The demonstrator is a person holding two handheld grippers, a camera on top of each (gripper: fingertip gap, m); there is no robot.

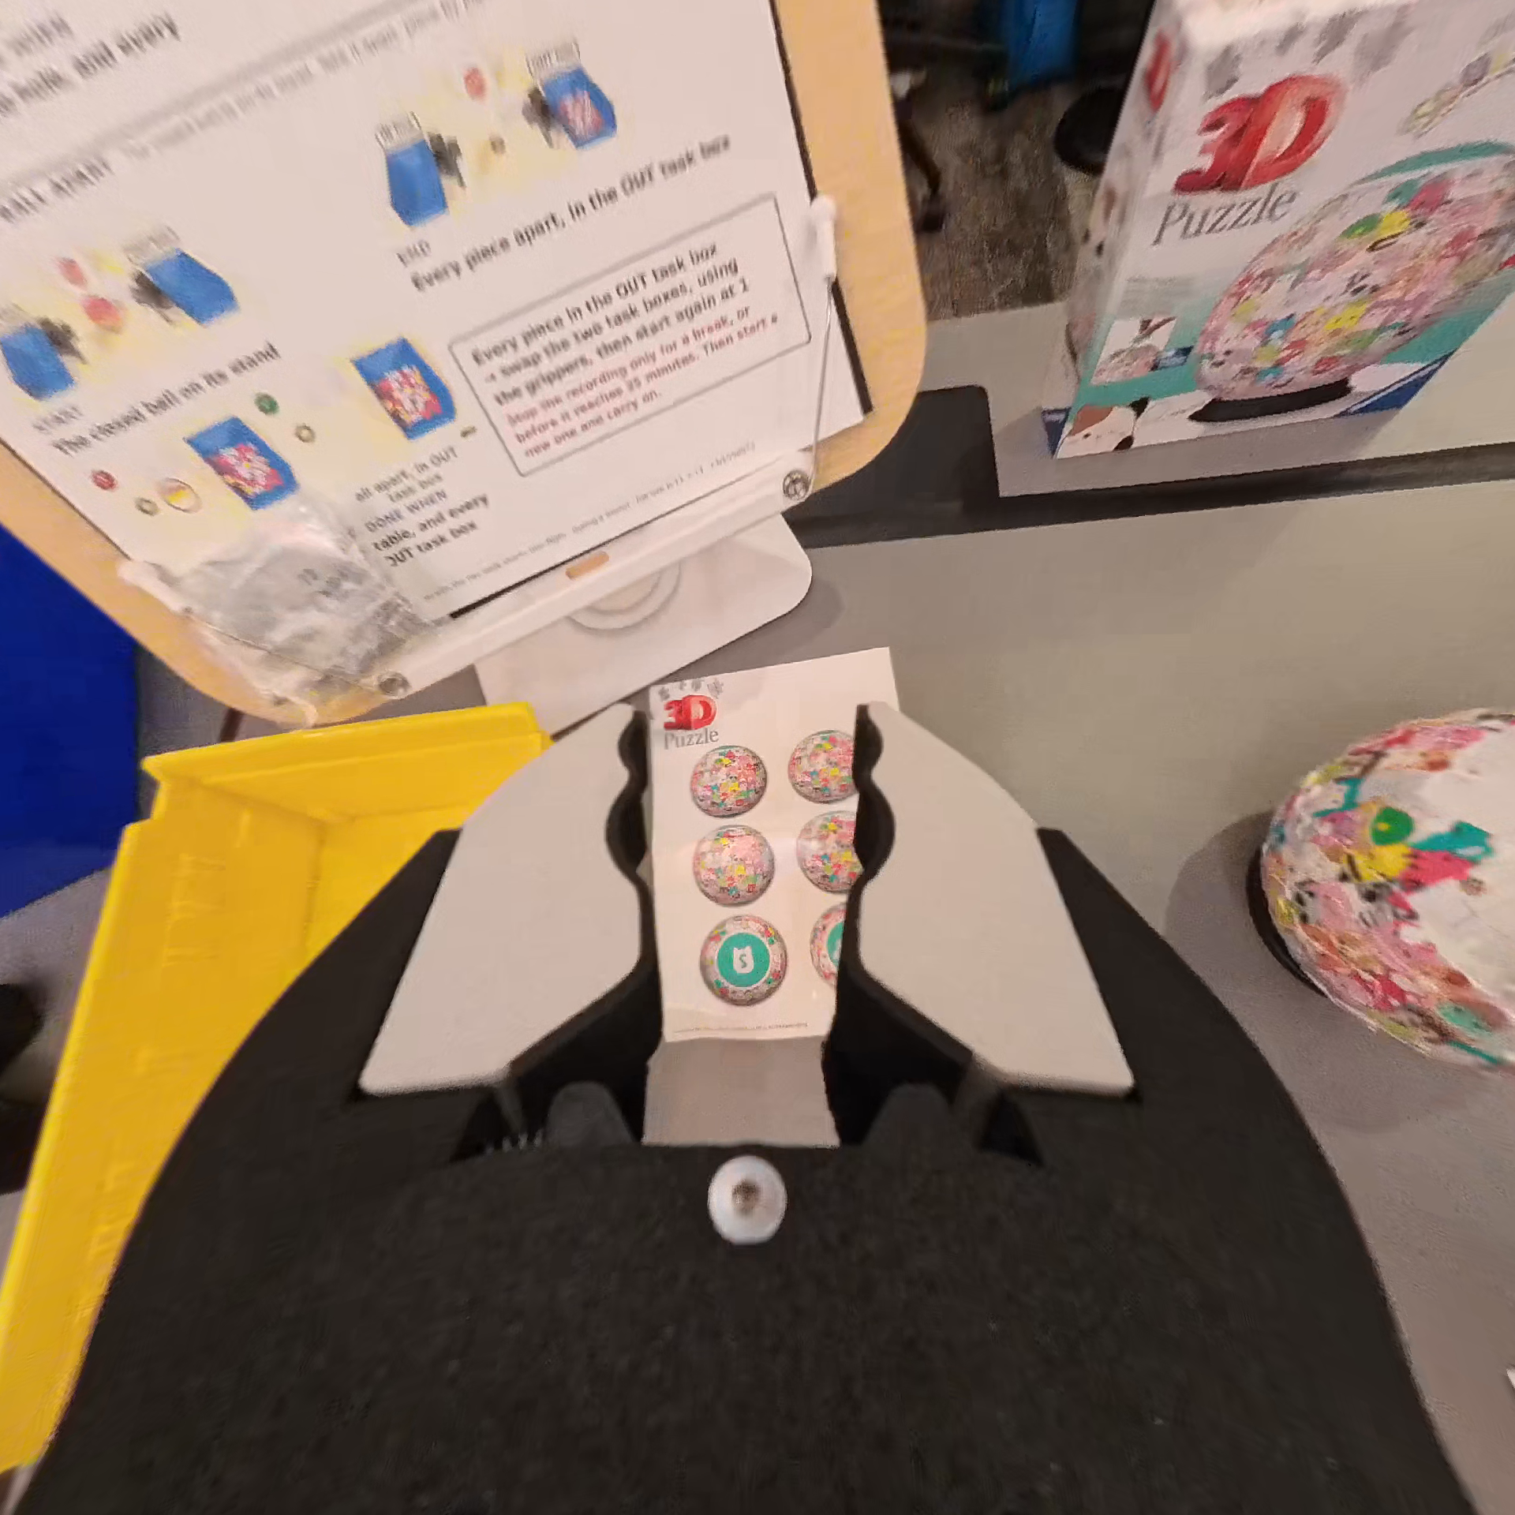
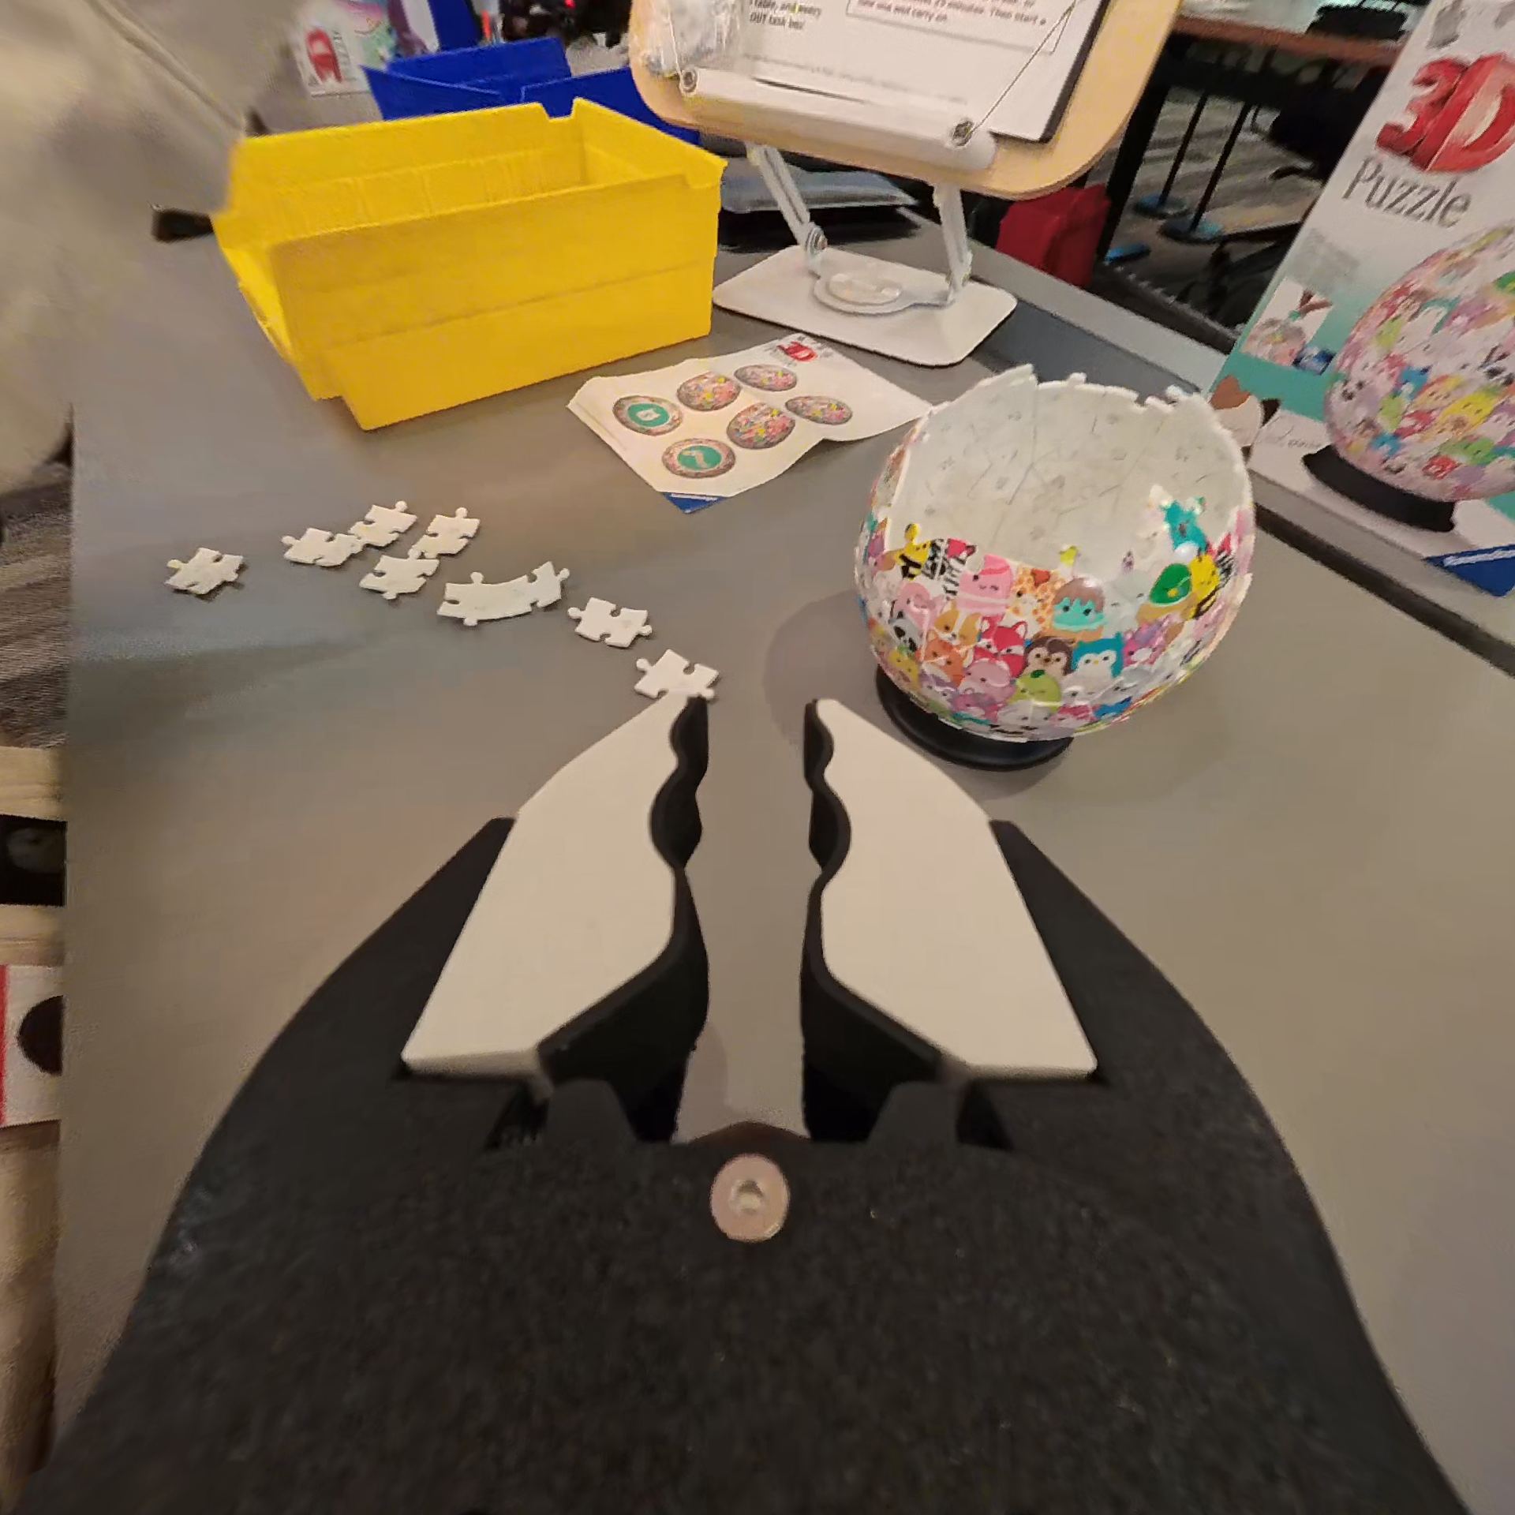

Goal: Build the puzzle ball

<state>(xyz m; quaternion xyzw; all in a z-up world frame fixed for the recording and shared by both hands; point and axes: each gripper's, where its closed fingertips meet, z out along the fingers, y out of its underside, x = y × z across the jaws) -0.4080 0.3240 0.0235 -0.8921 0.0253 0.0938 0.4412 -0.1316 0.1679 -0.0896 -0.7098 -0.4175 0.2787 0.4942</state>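
The partly built puzzle ball (image 2: 1057, 566), colourful outside and white inside with its top open, sits on a dark round stand (image 2: 971, 734) on the grey table. It also shows at the right edge of the left wrist view (image 1: 1402, 885). Several loose white puzzle pieces (image 2: 500, 594) lie face down in a row left of the ball; the nearest piece (image 2: 676, 676) lies just beyond my right gripper's left fingertip. My right gripper (image 2: 754, 709) is open and empty. My left gripper (image 1: 746, 717) is open and empty above the instruction leaflet (image 1: 762, 853).
A yellow bin (image 2: 492, 262) stands at the back left, also in the left wrist view (image 1: 238, 893). A blue bin (image 2: 484, 78) is behind it. An instruction sheet on a stand (image 1: 426, 311) and the puzzle box (image 2: 1410, 328) stand at the back. The grippers' ends are close to 35 cm from one another.
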